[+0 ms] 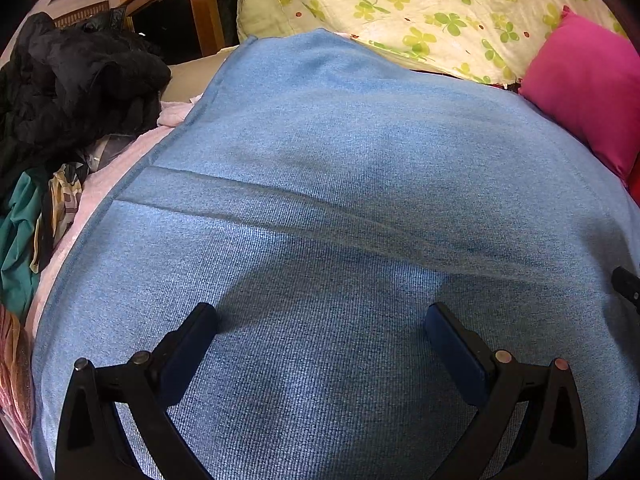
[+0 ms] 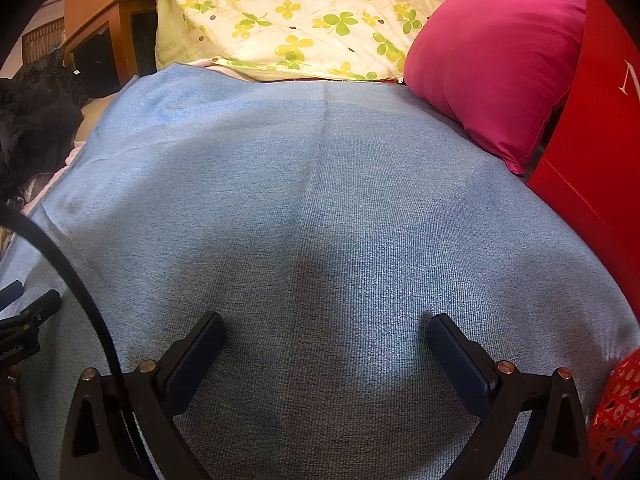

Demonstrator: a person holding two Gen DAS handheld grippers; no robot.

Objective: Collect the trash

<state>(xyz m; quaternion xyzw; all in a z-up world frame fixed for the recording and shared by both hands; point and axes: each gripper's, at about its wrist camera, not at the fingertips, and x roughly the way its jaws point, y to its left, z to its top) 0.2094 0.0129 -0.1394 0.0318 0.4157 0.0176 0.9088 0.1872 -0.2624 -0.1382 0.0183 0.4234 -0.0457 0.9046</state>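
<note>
No trash shows in either view. A blue cloth [image 1: 340,160] covers the bed and fills both views; it also shows in the right wrist view [image 2: 320,200]. My left gripper [image 1: 320,320] is open and empty, low over the cloth. My right gripper [image 2: 326,328] is open and empty over the same cloth. A red mesh basket [image 2: 618,412] sits at the right gripper's lower right. The tip of the right gripper [image 1: 626,284] shows at the left view's right edge, and the left gripper [image 2: 28,312] shows at the right view's left edge.
A clover-print quilt [image 1: 420,12] and a pink pillow [image 2: 492,60] lie at the far side. A red box [image 2: 600,128] stands at the right. A pile of dark clothes [image 1: 72,88] lies at the left by a wooden cabinet [image 1: 180,0]. A black cable [image 2: 68,268] crosses near the right gripper.
</note>
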